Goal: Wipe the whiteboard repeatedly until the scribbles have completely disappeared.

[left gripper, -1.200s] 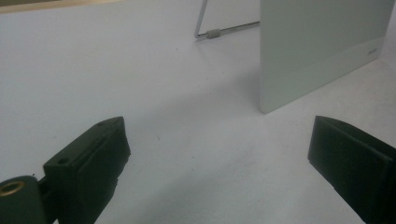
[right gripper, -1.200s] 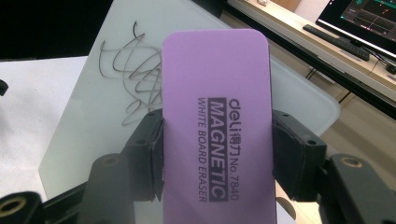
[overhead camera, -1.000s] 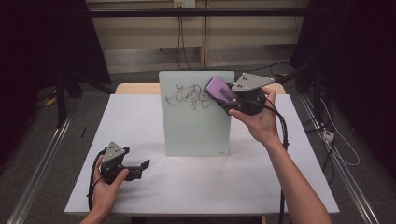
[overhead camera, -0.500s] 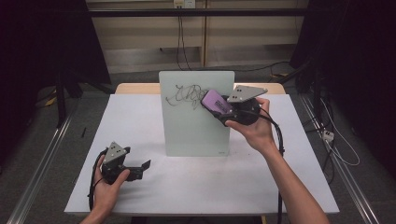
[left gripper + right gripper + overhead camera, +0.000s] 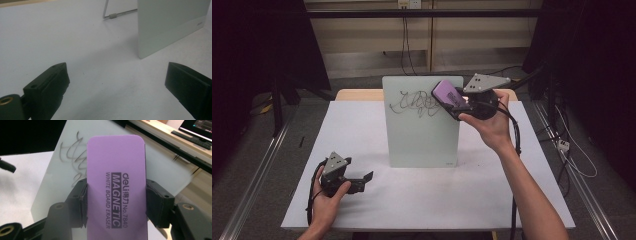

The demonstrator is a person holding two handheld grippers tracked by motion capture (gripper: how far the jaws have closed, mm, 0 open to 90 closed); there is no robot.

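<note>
White-covered table [image 5: 412, 200], whiteboard [image 5: 422, 135] standing on it, propped upright

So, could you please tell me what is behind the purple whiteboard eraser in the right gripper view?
Behind the purple rectangular whiteboard eraser stands the pale glass writing board, with black scribbles showing at the eraser's left. Whatever scribble continues directly behind the eraser is covered.

upright whiteboard [image 5: 422, 130] at table [image 5: 512, 200] centre, black scribble [image 5: 414, 101] near its top. right gripper [image 5: 451, 102] raised at board's upper right, clamping purple eraser [image 5: 449, 93] beside the scribble. left gripper [image 5: 367, 180] low at near left, jaws apart.
</note>
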